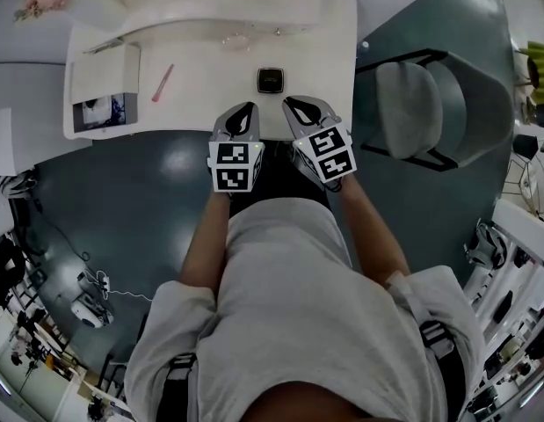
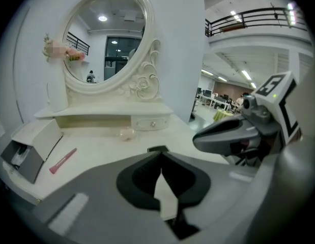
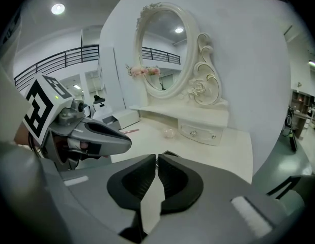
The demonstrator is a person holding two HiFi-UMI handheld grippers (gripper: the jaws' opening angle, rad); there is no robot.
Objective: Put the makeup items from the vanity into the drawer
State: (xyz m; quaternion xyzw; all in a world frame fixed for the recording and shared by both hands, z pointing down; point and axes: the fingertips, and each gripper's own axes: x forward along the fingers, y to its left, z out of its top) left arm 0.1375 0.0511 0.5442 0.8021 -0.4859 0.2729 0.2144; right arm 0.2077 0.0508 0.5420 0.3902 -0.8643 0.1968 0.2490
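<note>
- Left tongs (image 1: 244, 111) and right tongs (image 1: 298, 105): closed, empty, side by side above the worktop (image 1: 210, 95) edge.
- Just ahead, a black case (image 1: 271, 79); further left, a pink stick (image 1: 163, 83).

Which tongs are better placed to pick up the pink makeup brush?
Left, probably: the pink makeup brush lies left of the left tongs, while the right tongs sit farther off, beyond the black compact. Both are shut, so either must open first.

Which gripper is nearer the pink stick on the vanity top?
Left. The left gripper hangs at the front edge of the vanity, with the pink stick off to its left. The right gripper is on the left gripper's far side, farther from the stick.
</note>
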